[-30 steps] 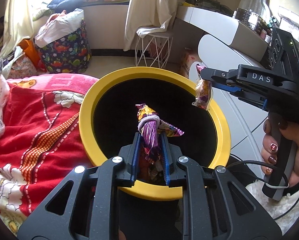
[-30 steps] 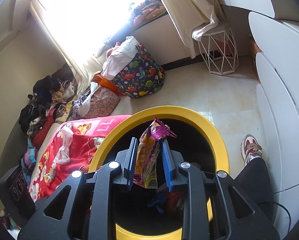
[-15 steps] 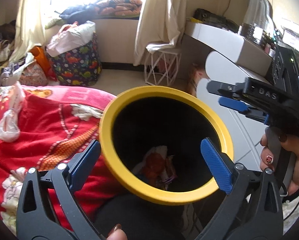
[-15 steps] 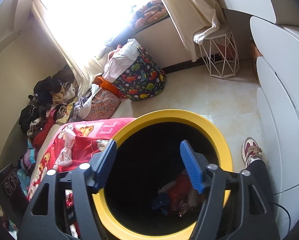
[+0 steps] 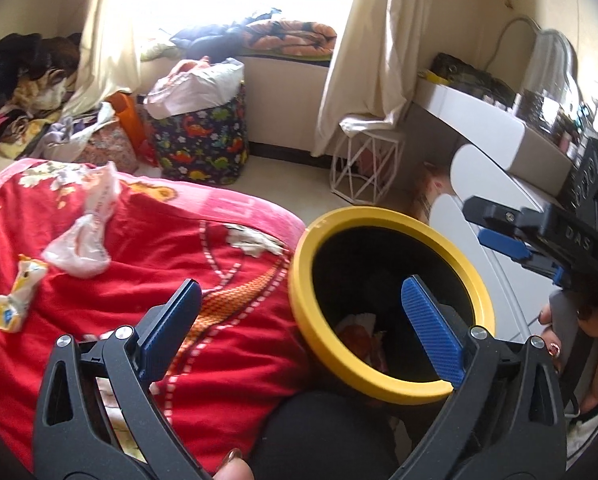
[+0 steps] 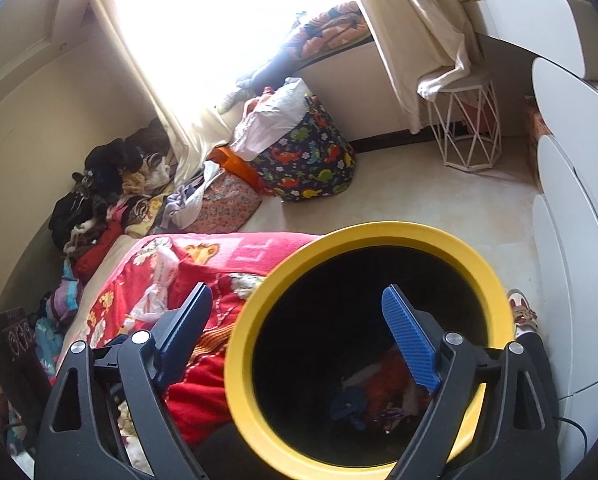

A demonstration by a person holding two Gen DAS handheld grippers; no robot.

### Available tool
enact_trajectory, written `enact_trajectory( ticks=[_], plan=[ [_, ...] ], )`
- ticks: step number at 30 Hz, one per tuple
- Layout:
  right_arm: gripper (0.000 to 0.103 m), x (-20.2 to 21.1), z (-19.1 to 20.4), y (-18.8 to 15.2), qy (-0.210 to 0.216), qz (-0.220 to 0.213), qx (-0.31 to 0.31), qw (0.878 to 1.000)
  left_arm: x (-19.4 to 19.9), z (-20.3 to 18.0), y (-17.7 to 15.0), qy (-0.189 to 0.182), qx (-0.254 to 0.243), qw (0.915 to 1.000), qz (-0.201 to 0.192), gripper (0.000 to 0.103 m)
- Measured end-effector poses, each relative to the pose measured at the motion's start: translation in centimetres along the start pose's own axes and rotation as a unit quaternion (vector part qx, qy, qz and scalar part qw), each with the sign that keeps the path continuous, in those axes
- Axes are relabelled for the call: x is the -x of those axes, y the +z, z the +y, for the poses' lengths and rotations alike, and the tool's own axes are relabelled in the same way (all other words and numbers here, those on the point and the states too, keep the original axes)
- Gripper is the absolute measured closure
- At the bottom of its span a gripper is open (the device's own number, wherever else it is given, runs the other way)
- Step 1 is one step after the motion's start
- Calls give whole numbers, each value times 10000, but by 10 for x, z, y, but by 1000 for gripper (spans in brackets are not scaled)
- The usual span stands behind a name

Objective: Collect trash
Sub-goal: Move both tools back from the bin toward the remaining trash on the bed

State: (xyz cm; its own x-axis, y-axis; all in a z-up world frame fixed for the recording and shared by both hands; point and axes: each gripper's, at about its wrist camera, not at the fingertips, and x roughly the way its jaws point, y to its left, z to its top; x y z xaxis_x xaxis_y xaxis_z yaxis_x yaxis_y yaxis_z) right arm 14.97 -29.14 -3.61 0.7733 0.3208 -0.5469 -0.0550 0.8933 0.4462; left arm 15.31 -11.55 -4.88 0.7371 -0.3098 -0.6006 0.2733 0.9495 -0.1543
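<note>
From the left wrist view, the left gripper [image 5: 301,322] is hanging with its jaws spread wide and nothing between them, one blue pad over the red blanket [image 5: 147,264] and the other over the mouth of the yellow-rimmed bin [image 5: 299,300]. Two pieces of trash are lying on the blanket off to its left: a crumpled pink-white plastic bag [image 5: 85,240] and, just beside it, a small yellow wrapper [image 5: 17,298]. Both are sitting well apart from the pads. I would judge the next reach is best aimed at the bag first, coming down over its bunched middle so the pads are pinching plastic and not blanket.

From the right wrist view, the right gripper [image 6: 297,334] is also gaping wide and carrying nothing, poised above the bin's rim [image 6: 243,320]. Wrappers are lying at the bin's bottom [image 6: 379,392]. The plastic bag [image 6: 161,280] is showing on the blanket, up and left of the left pad.
</note>
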Motion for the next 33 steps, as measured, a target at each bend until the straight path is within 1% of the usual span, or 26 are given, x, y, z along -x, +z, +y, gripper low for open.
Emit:
enact_trajectory(
  ticks=[6,10,18,21,24,27,31,33],
  plan=[
    [19,-3,27,-2,185,11,199,9996,15,25,3,210,203,9995,-148,11],
    [19,-11,47,-3,370,115,318,9987,26,47,3,392,333,9984,-240,11],
    [19,-39,99,-5,688,424,702,9942,45,98,-3,924,680,9929,-321,11],
    [19,-55,121,-6,823,579,821,9915,51,124,-8,1161,888,9888,-308,11],
    [19,-72,141,-7,908,688,934,9891,55,150,-15,1389,1135,9833,-306,11],
    [19,-98,162,-10,996,916,1061,9851,58,179,-23,1565,1458,9765,-262,11],
    [19,-137,186,-18,1058,1272,1105,9800,60,209,-34,1702,1854,9676,-219,11],
    [19,-153,196,-22,1061,1382,1115,9784,60,219,-38,1749,2007,9637,-198,11]
  ],
)
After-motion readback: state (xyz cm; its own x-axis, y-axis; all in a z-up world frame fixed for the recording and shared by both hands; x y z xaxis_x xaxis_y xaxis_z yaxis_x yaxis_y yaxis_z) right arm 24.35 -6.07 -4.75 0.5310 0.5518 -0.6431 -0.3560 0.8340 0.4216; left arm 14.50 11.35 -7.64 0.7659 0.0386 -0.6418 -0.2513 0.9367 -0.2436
